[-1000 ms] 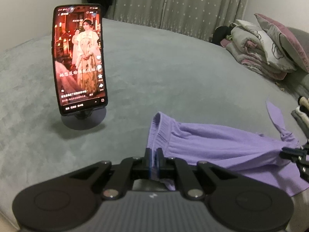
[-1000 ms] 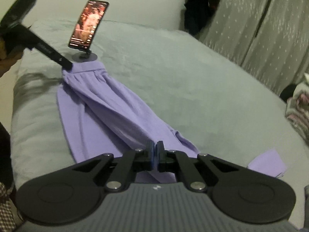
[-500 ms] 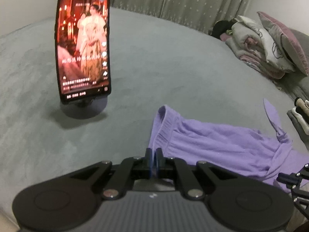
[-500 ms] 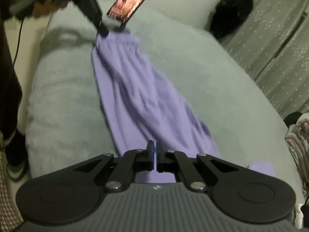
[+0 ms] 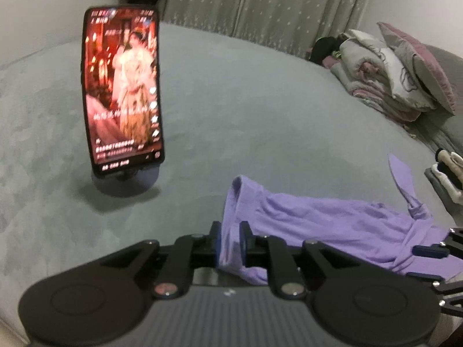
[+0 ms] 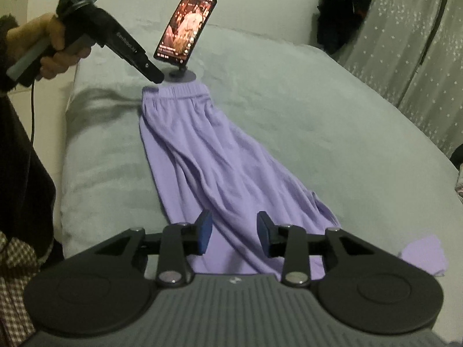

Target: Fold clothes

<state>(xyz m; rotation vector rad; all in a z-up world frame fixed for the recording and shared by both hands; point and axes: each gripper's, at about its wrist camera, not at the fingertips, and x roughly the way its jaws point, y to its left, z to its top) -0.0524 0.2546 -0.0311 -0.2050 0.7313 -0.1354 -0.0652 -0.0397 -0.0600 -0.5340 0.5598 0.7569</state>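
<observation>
From my left wrist camera, the purple trousers [image 5: 332, 225] lie stretched across the grey bed [image 5: 260, 115], their waistband end right at my left gripper [image 5: 230, 244]. Its jaws are opening, only a little apart, with a fold of the waistband between them; whether the pads press on it I cannot tell. The phone on its stand [image 5: 123, 92] sits just beyond, and a pile of bedding [image 5: 390, 69] lies well apart at the far right. A second ago these jaws were together on the cloth. From my right wrist camera, my right gripper [image 6: 234, 237] is opening wider, its blue pads clear of the fabric, with the leg end of the trousers lying flat beneath and between them. The garment runs from here up to the waistband by the phone, where my left hand [image 6: 43, 49] holds the other tool at the corner. A second ago these jaws were closed on the hem, and the cloth hung taut and lifted; now it rests on the bed. I judge the laying-out step is finishing: both ends are being released. Next I need to regrip an end or edge and carry it over to make the first fold.
</observation>
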